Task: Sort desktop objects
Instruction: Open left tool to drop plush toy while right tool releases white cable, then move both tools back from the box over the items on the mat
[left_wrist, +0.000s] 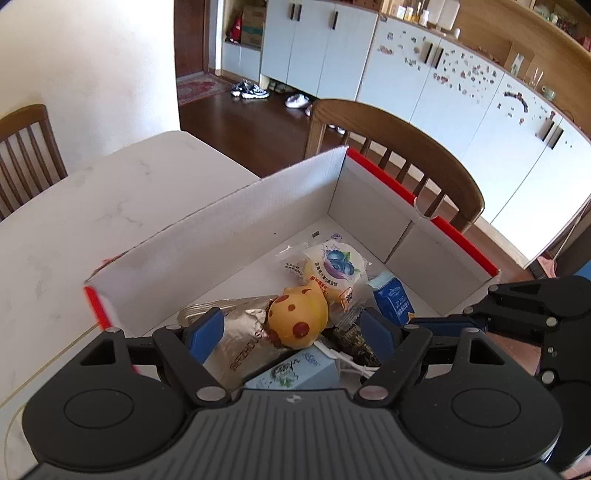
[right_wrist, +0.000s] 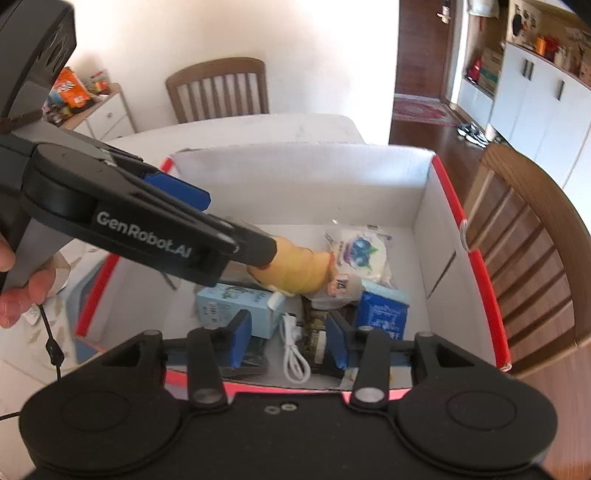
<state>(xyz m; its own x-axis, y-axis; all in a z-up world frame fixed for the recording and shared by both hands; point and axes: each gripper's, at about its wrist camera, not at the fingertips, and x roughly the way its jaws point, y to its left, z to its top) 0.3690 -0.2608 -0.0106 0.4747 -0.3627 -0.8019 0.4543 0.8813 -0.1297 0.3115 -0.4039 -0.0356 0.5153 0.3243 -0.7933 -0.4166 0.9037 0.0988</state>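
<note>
A white cardboard box with red edges (left_wrist: 236, 206) (right_wrist: 424, 206) stands on the white table and holds several items. A yellow spotted toy (left_wrist: 297, 319) (right_wrist: 295, 271) lies in it, between the open fingers of my left gripper (left_wrist: 291, 332), untouched by the pads. Beside it lie a blueberry snack packet (left_wrist: 334, 267) (right_wrist: 360, 253), a dark blue carton (left_wrist: 393, 301) (right_wrist: 384, 314), a light blue box (left_wrist: 295, 371) (right_wrist: 229, 304), a silver foil bag (left_wrist: 243, 332) and a white cable (right_wrist: 293, 354). My right gripper (right_wrist: 288, 341) is open and empty over the cable.
The white marble table (left_wrist: 110, 199) lies left of the box. Wooden chairs (left_wrist: 406, 147) (right_wrist: 218, 88) stand around it. White cabinets (left_wrist: 443, 85) line the far wall. A side cabinet with snack bags (right_wrist: 74, 92) stands at the left.
</note>
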